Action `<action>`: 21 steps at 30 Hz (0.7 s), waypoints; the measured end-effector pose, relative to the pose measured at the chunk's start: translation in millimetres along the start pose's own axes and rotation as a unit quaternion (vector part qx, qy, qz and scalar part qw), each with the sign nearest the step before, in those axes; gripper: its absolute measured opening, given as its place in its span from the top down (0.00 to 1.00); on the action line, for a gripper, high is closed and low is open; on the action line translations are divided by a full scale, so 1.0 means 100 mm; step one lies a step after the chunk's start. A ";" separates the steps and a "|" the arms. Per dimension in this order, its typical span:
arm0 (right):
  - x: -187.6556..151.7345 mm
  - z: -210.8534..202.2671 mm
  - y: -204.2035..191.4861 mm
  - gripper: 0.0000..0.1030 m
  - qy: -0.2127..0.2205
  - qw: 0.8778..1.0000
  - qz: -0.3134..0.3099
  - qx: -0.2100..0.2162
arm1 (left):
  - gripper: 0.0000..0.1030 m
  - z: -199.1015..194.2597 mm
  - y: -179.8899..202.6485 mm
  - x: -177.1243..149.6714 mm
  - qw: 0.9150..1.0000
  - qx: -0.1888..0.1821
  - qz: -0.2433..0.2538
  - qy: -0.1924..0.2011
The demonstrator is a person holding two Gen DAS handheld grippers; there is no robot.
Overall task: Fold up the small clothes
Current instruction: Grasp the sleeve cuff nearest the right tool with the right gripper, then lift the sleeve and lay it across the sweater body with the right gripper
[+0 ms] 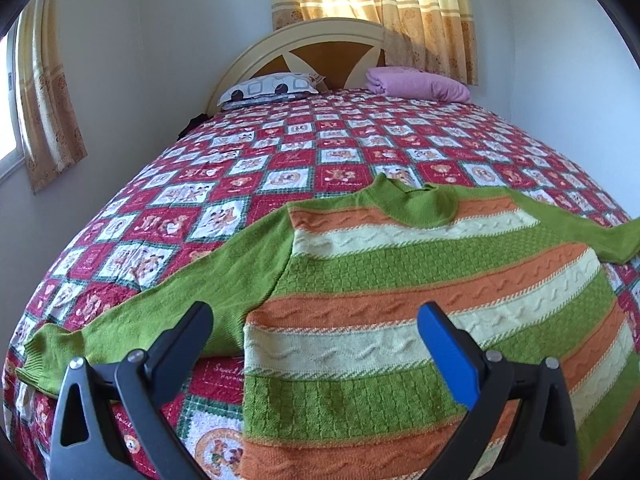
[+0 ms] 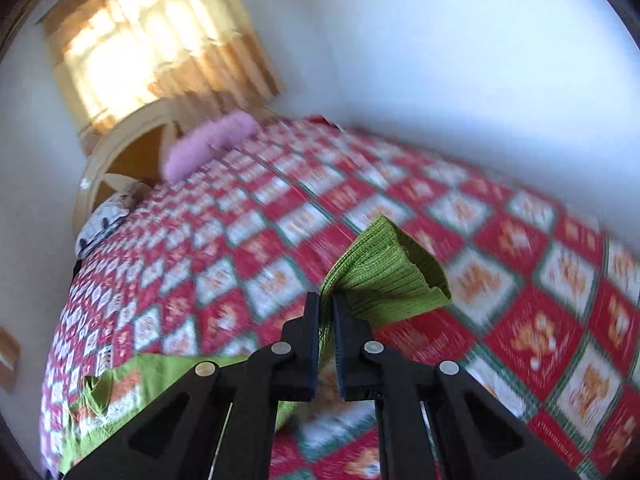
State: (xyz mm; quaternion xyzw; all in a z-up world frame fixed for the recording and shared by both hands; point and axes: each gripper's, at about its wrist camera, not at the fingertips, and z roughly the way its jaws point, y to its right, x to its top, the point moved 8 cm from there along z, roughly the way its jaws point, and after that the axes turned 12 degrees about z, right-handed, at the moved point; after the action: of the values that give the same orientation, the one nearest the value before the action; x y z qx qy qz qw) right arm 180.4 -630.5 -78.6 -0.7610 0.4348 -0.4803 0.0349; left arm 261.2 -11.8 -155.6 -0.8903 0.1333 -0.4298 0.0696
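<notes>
A small knitted sweater (image 1: 420, 280) with green, orange and cream stripes lies flat on the patterned bedspread (image 1: 280, 160), neck away from me. Its green left sleeve (image 1: 160, 312) stretches out to the left. My left gripper (image 1: 316, 320) hovers open just above the sweater's lower left part, one finger over the sleeve and one over the body, with nothing between the pads. In the right wrist view my right gripper (image 2: 326, 304) is shut on the ribbed green cuff (image 2: 384, 276) of the other sleeve, which is lifted off the bed. The sweater body (image 2: 120, 384) shows blurred at lower left.
At the head of the bed lie a white patterned pillow (image 1: 272, 88) and a folded pink blanket (image 1: 416, 84) against the headboard (image 1: 304, 40). White walls stand close on both sides, with curtains (image 1: 376, 4) behind. The bedspread runs on beyond the sweater.
</notes>
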 end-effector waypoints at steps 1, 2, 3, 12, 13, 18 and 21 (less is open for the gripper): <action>0.03 -0.05 -0.14 0.94 0.009 1.000 -0.016 0.007 | 0.00 -0.01 -0.01 -0.01 1.000 -0.002 -0.004 0.001; 0.05 -0.11 -0.29 0.94 0.017 0.999 -0.034 0.015 | 0.00 -0.02 -0.01 -0.01 1.000 -0.004 -0.007 0.002; 0.06 -0.15 -0.43 0.94 0.023 0.998 -0.051 0.020 | 0.00 -0.03 -0.02 -0.01 1.000 -0.006 -0.009 0.003; -0.31 -0.60 -1.96 0.95 0.055 0.970 -0.213 0.104 | 0.00 -0.10 -0.13 -0.09 1.000 -0.010 -0.026 0.008; -0.40 -0.65 -2.13 0.95 0.056 0.965 -0.230 0.114 | 0.00 -0.11 -0.16 -0.10 1.000 -0.009 -0.029 0.009; -0.84 -0.74 -2.70 0.95 0.046 0.945 -0.287 0.151 | 0.00 -0.11 -0.27 -0.15 0.999 -0.007 -0.040 0.008; -1.14 -0.72 -2.94 0.95 0.033 0.933 -0.317 0.165 | 0.00 -0.10 -0.33 -0.20 0.999 -0.006 -0.046 0.005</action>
State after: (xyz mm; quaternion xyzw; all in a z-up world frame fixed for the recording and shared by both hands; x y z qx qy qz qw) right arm 292.3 -342.7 18.7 -0.8264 0.0864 -0.5564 -0.0080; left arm 247.2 25.4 -156.5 -0.8936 0.0948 -0.4366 0.0438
